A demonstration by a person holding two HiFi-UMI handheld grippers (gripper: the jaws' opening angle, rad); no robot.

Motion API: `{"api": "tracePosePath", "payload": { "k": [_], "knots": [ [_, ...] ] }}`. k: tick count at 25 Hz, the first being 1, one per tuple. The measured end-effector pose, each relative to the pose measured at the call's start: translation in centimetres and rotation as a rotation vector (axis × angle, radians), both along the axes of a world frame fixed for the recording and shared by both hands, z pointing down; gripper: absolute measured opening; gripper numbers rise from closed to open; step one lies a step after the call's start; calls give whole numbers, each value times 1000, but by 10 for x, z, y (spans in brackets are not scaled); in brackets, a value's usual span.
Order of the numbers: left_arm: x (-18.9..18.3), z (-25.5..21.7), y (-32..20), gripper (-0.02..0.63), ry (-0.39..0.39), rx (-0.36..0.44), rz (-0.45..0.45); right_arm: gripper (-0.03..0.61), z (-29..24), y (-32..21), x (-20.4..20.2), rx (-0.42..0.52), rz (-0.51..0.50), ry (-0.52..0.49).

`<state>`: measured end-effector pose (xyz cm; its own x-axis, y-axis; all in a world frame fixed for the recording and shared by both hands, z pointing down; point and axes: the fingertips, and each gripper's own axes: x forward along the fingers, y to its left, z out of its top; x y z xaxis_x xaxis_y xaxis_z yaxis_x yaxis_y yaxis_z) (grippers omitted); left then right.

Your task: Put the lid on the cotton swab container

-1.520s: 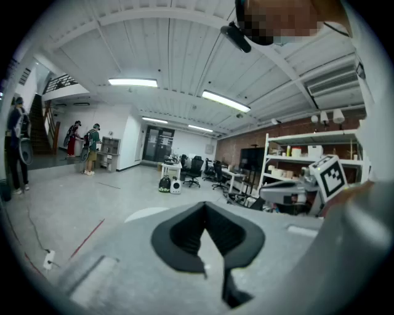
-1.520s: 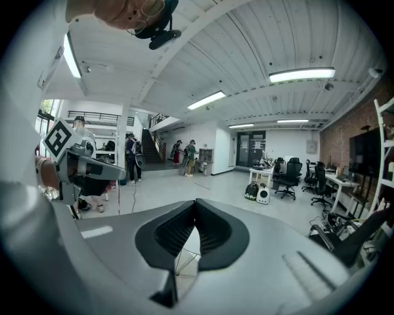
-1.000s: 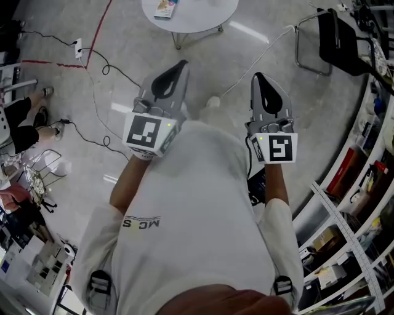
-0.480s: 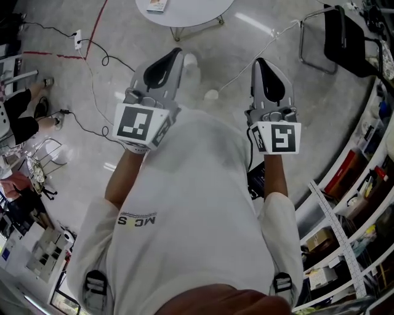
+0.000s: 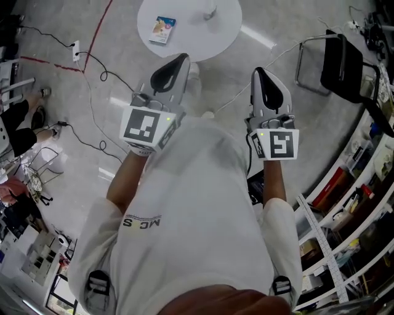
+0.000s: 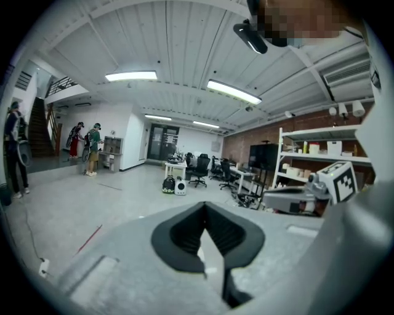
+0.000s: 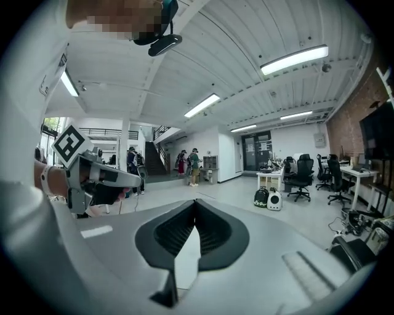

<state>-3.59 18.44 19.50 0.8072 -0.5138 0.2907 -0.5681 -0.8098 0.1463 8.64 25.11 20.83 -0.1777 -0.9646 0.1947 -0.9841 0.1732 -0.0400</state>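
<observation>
Both grippers are held up in front of the person's white shirt, above the floor. My left gripper (image 5: 181, 59) has its jaws together with nothing between them; its own view shows the black pads (image 6: 184, 231) meeting at the tip. My right gripper (image 5: 257, 72) is likewise shut and empty, with the pads (image 7: 175, 231) meeting. A round white table (image 5: 184, 31) stands ahead, carrying a small printed box (image 5: 162, 29) and a pale object (image 5: 210, 9) too small to identify. I cannot make out a swab container or a lid.
A black chair (image 5: 341, 58) stands at the right, with shelves (image 5: 351, 197) full of goods below it. Cables (image 5: 92, 67) run over the grey floor at the left, where a seated person's leg (image 5: 18, 120) shows. The gripper views show an office hall with desks and distant people.
The head view has shifted, so the round table with the box now shows more fully at the top. Both grippers stay raised and shut before the chest.
</observation>
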Motion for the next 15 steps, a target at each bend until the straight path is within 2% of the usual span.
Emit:
{"api": "tracePosePath", "payload": {
  "k": [8,15],
  "knots": [
    [17,15,-138,0,-10,-29,32,-12,7,-146,8,-66,-57,45],
    [26,34,-208,0,-7,-78,28,-12,20,-226,17,-117,-103,44]
  ]
}}
